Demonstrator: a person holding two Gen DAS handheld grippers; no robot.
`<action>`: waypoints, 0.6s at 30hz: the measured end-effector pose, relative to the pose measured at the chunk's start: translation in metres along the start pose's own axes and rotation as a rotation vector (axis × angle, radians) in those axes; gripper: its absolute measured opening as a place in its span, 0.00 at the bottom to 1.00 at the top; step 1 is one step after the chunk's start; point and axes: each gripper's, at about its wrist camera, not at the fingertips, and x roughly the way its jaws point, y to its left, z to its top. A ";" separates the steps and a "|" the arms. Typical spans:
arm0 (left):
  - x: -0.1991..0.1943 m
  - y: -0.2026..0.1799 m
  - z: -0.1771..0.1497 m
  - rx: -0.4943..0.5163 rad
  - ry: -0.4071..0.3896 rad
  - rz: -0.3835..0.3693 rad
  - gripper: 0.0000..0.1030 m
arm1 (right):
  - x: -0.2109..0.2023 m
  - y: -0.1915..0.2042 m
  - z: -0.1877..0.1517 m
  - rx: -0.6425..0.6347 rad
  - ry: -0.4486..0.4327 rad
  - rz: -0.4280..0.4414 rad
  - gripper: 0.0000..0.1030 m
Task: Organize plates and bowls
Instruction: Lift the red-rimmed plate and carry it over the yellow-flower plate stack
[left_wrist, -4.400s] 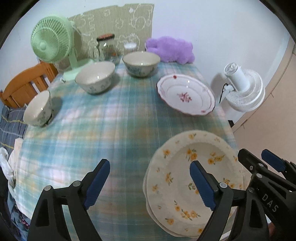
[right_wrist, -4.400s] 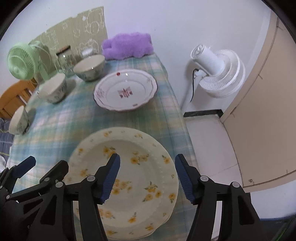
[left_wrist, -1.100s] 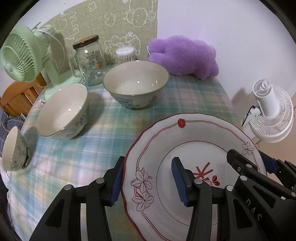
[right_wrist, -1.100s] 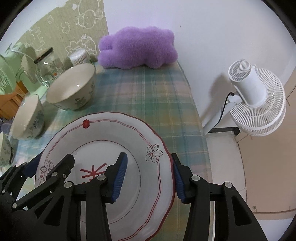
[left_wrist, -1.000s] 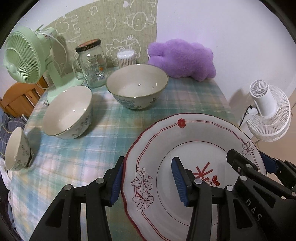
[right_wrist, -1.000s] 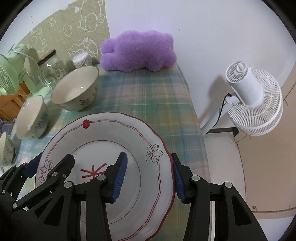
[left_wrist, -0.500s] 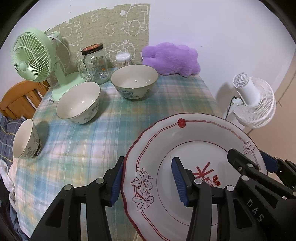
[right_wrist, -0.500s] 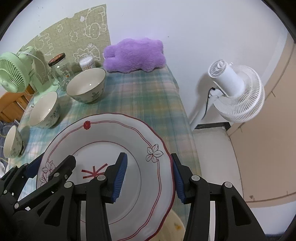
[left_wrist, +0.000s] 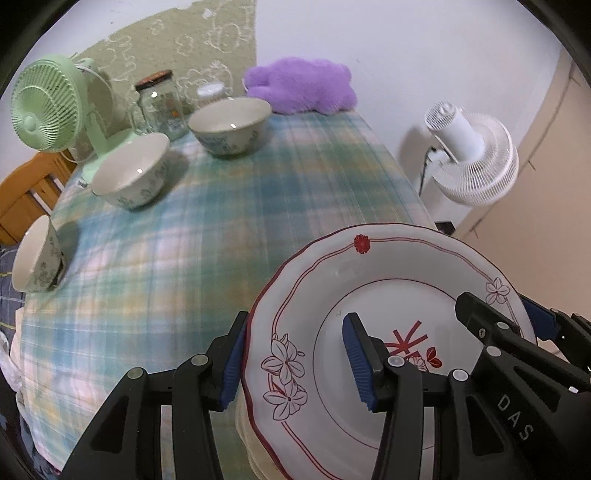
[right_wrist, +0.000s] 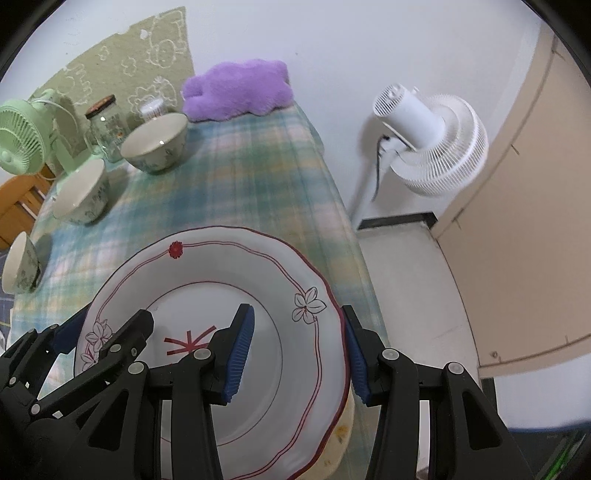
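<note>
The red-trimmed plate (left_wrist: 391, 295) is clamped by the left gripper (left_wrist: 295, 354) at its nine o'clock rim and by the right gripper (right_wrist: 295, 350) at three o'clock, above the yellow-flowered plates (right_wrist: 341, 432).

Red-rimmed plate (left_wrist: 391, 291) lifted, carried back, seemingly over yellow-flowered plates (right_wrist: 341, 430)

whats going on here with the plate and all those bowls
A person holds a red-trimmed plate with both tools: the left gripper clamps its left rim, the right gripper its right rim. It hangs just above the yellow-flowered plates at the near edge of the table. Three bowls sit untouched farther back.
</note>
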 end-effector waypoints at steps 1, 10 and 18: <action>0.003 -0.002 -0.003 0.007 0.009 -0.005 0.49 | 0.001 -0.002 -0.004 0.006 0.007 -0.005 0.50; 0.019 -0.019 -0.024 0.048 0.077 -0.038 0.48 | 0.016 -0.019 -0.031 0.040 0.066 -0.044 0.50; 0.024 -0.023 -0.030 0.059 0.080 -0.026 0.49 | 0.021 -0.024 -0.037 0.051 0.079 -0.054 0.49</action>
